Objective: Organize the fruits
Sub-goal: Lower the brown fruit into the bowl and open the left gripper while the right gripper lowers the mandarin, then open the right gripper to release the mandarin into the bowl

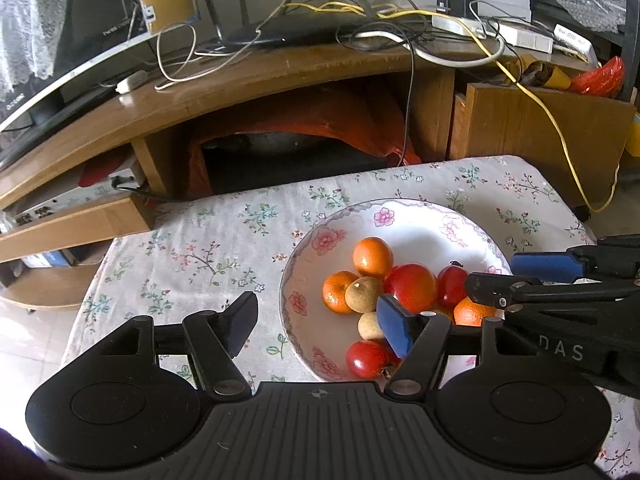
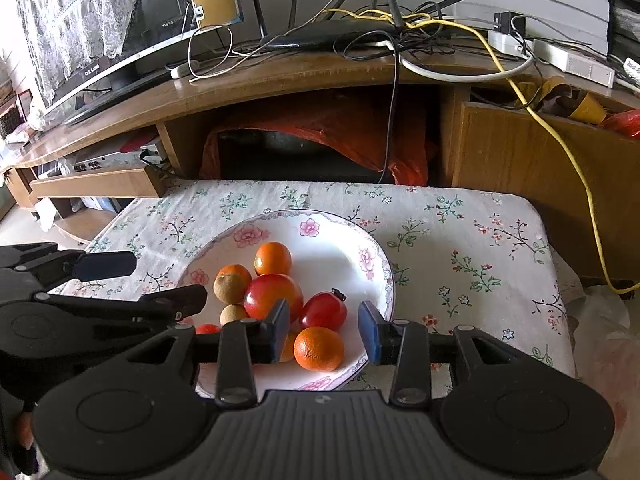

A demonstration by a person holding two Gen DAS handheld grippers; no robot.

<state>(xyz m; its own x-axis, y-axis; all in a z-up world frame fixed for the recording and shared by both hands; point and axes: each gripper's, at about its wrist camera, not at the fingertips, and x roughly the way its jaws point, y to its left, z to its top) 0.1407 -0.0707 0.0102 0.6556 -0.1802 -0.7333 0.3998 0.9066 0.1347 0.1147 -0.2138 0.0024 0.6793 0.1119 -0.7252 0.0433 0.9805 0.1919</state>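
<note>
All visible fruit sits piled in the floral plate (image 2: 372, 264) on the cloth-covered bench (image 2: 460, 240): three oranges, including one at the near rim (image 2: 319, 349), three red tomato-like fruits, the largest at the centre (image 2: 272, 294), and two small tan longan-like fruits (image 2: 228, 287). None lies loose on the cloth in either view. The right gripper (image 2: 324, 330) hovers just above the near-rim orange, its fingers spread wide on either side of it and holding nothing; contact cannot be confirmed. The left gripper (image 1: 320, 326) hangs over the plate's left edge, fingers spread wide and empty, one blue pad (image 1: 394, 330) above the fruit pile. Judgement: gathering appears complete or nearly so. Any sorting by kind remains undone, since the fruits lie mixed together.
</note>
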